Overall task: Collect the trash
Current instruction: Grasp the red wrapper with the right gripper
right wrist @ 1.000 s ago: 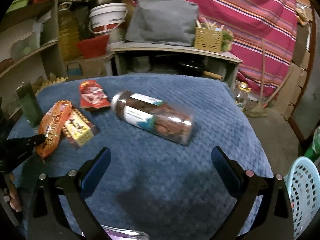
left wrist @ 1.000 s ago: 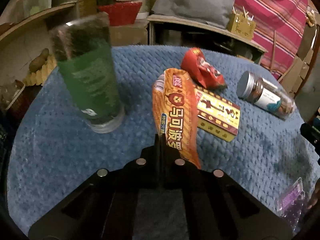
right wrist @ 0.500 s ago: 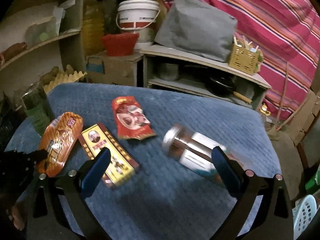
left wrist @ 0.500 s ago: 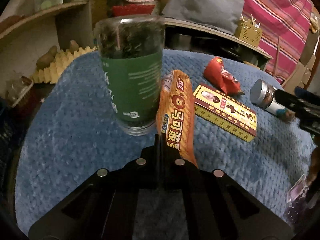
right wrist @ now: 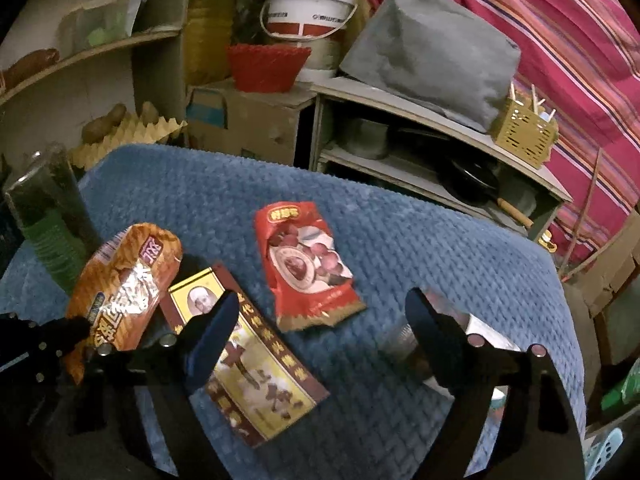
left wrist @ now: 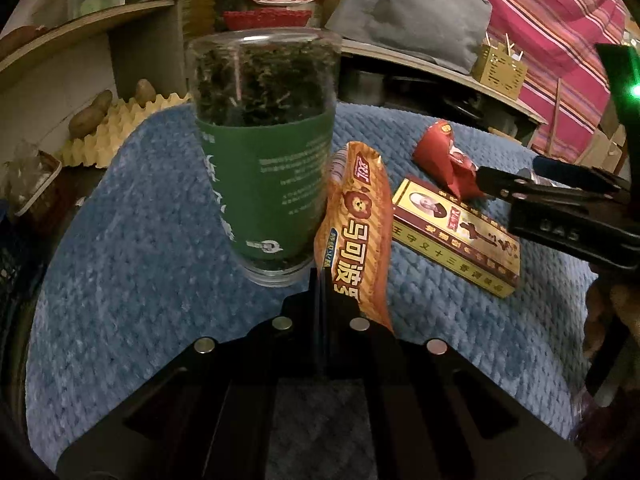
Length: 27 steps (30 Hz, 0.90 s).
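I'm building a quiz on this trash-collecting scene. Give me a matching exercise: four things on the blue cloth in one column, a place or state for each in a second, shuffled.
Things:
1. orange snack wrapper
2. red snack packet
3. yellow and maroon box
4. green-labelled glass

Places or states:
A. standing upright
B. lying flat, partly under the right gripper's left finger
C. pinched in the shut left gripper
D. lying crumpled, ahead of the right gripper's open jaws, which have just been closing

Pairs: 1-C, 2-D, 3-B, 4-A
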Available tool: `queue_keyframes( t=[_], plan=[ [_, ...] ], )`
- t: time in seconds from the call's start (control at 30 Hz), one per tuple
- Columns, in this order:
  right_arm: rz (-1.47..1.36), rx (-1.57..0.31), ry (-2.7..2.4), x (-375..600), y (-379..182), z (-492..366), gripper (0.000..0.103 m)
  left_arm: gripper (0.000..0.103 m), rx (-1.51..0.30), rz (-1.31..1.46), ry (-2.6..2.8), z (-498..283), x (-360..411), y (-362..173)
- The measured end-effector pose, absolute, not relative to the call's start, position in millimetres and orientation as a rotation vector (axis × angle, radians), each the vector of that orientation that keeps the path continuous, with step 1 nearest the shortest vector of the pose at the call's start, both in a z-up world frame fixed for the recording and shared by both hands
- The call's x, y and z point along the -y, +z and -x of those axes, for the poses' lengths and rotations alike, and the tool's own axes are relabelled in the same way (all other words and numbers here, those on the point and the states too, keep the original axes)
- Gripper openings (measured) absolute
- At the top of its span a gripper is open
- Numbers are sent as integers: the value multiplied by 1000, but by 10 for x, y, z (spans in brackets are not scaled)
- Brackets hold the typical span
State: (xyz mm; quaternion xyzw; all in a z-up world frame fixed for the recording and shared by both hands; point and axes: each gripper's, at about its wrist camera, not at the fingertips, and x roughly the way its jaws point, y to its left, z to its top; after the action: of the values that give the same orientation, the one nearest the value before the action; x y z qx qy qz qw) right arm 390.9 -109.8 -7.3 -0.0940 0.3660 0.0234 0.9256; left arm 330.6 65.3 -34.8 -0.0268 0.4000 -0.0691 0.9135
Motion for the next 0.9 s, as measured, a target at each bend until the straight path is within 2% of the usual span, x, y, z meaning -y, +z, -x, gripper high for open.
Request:
queue_keyframes(
  t=[0.07,0.2,0.27,0.37,0.57,0.9],
  plan=[
    [185,-776,64,1081,-113,-3981,64,0,-826,62,-141,-3316,-666,-355],
    [169,-808,83,1056,-197,-4062,49,0,-831,71,-142,-3338,-680,-366],
    [163,-829,106,1044,-255,-4088,33,0,-833,69,-141,-3347,-679,-373],
    [170,-827,120,1034,-303,-4084,18,0,-834,68,-137,-3349,-674,-381],
    [187,-773,128,1050,-233,-3963,12,0,-833,76,-131,-3344,-660,-370],
    [166,-681,131,1271,120,-3486,11,0,-812,77,-145,-3168,-598,-275]
  ],
)
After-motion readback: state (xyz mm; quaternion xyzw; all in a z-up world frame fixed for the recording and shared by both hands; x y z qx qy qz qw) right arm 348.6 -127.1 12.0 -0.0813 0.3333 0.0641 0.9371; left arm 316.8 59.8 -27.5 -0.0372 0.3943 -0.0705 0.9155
